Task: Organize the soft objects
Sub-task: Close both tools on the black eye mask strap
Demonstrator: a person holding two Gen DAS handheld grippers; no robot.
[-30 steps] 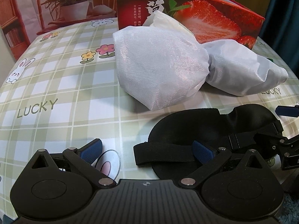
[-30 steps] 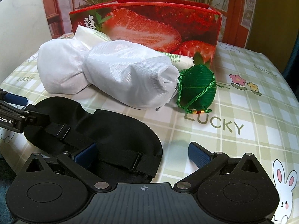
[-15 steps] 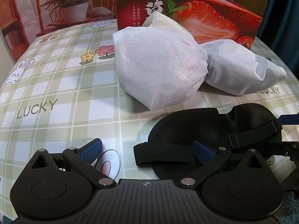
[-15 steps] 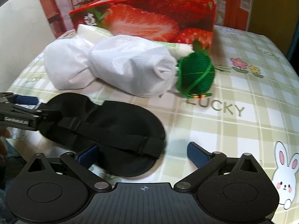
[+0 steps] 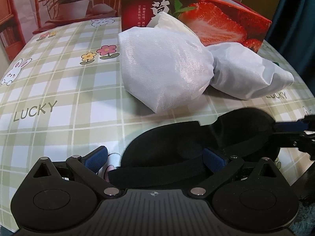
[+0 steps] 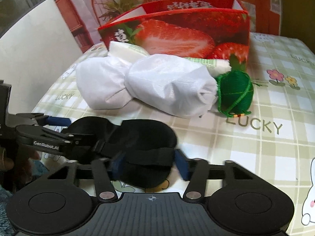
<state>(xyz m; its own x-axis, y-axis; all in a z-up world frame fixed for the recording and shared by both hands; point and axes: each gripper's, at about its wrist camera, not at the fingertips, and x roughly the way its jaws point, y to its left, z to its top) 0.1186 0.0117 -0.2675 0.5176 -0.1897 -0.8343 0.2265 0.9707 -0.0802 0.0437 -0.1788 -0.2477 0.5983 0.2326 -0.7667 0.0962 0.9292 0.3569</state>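
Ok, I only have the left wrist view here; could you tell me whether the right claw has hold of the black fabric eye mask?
Observer: Not quite. The right claw straddles the near end of the black fabric eye mask, strap included. Its jaws are closing, and the blurred pads do not clearly press on it.
Operator: Thank you. Is anything hidden beyond the white mesh pouches?
Observer: Yes, a green cord-wrapped ball lies on the tablecloth, right against the gathered end of the nearer white mesh pouch.
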